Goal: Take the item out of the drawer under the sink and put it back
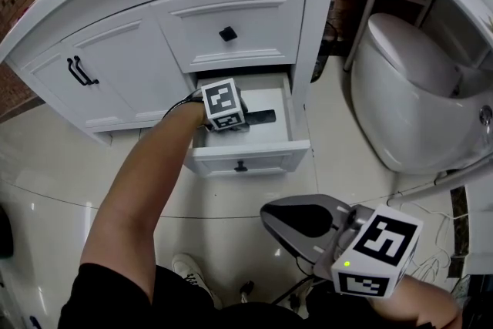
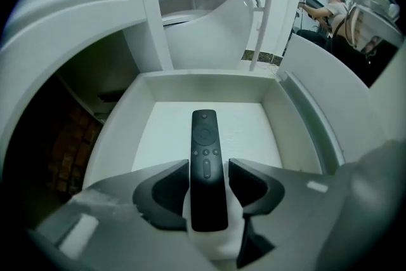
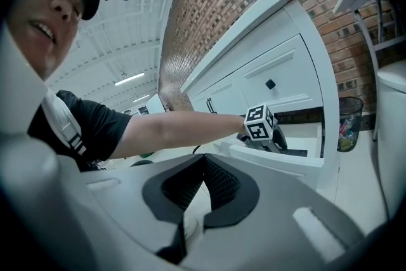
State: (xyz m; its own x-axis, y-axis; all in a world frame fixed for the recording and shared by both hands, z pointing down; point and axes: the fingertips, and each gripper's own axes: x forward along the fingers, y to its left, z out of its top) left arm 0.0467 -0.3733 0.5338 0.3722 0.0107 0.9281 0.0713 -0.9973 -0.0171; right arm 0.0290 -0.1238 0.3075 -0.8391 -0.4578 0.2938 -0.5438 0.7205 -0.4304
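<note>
The lower drawer of the white vanity stands pulled out. A slim black remote lies lengthwise in it, buttons up; the head view shows its far end. My left gripper reaches into the drawer. In the left gripper view its jaws sit on either side of the remote with a thin gap at each pad, so it is open. My right gripper hangs low over the floor in front of the vanity, its jaws closed together and holding nothing.
Above the open drawer is a closed drawer with a black knob. To the left are cabinet doors with black handles. A white toilet stands right of the vanity, with a mesh bin beside it. My shoe rests on glossy tiles.
</note>
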